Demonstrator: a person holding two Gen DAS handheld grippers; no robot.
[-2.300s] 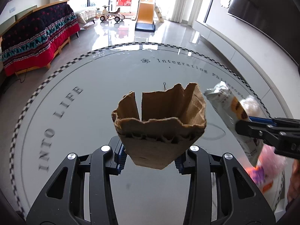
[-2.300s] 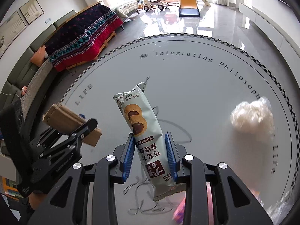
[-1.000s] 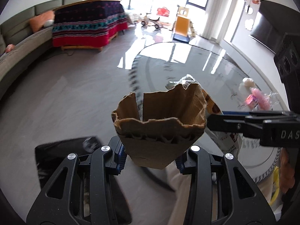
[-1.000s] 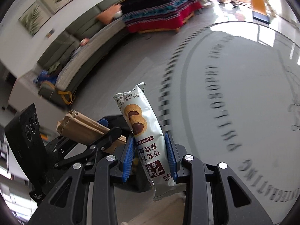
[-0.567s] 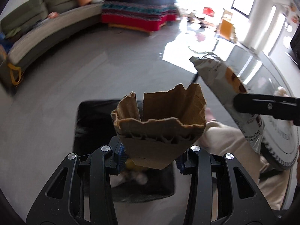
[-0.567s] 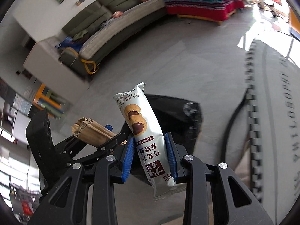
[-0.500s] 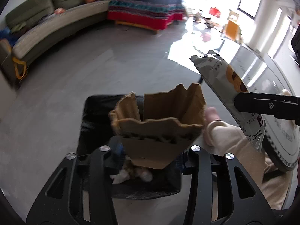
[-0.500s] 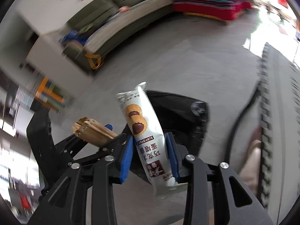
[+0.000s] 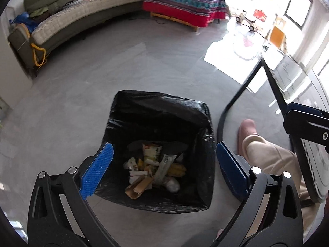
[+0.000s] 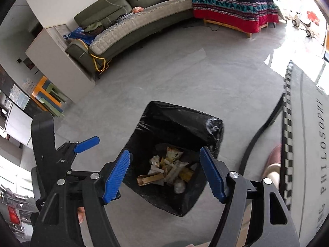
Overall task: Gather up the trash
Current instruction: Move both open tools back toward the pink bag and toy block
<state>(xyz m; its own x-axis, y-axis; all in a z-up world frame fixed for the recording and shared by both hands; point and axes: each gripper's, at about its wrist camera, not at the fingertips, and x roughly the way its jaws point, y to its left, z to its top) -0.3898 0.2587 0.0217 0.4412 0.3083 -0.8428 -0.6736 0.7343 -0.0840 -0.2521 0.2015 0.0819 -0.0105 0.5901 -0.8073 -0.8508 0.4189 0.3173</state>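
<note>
A: Start big. What fills both views?

B: Grey floor (image 9: pixel 86 94), then a bin (image 9: pixel 162 111) lined in black plastic, standing on it beside the round table (image 10: pixel 308 135). Only the table's rim shows, cut off at the right edge in both views.

A: Any writing?

B: On the table, in the right wrist view, "PHILOSOPH" runs along the rim inside a checkered band; the rest is cut off. The left wrist view shows the rim too thin and too bright to read.

A: The tongs?

B: The left gripper (image 9: pixel 164 164) hangs over the bin, jaws spreading wide, nothing between them. The right gripper (image 10: pixel 165 170) is above the bin too, jaws opening, also empty. Each shows in the other's view only as a fragment at the edge.

A: And the trash?

B: At the bottom of the bin. A torn cardboard piece (image 9: pixel 139 187) lies toward the near wall, and a long pale wrapper (image 9: pixel 164 167) leans across the heap beside it. Its print is too small to read. A yellow packet (image 9: pixel 152 152) sits behind, label illegible; the rest is a jumble I cannot sort.

A: Anything one view has alone?

B: The left view shows a person's beige trouser leg (image 9: pixel 273 164) and pink slipper (image 9: pixel 246 129) beside the bin; the right view catches just their edge. The right view alone shows stacked orange stools (image 10: pixel 46 96) by the wall. Both show the sofa (image 10: pixel 127 22).
</note>
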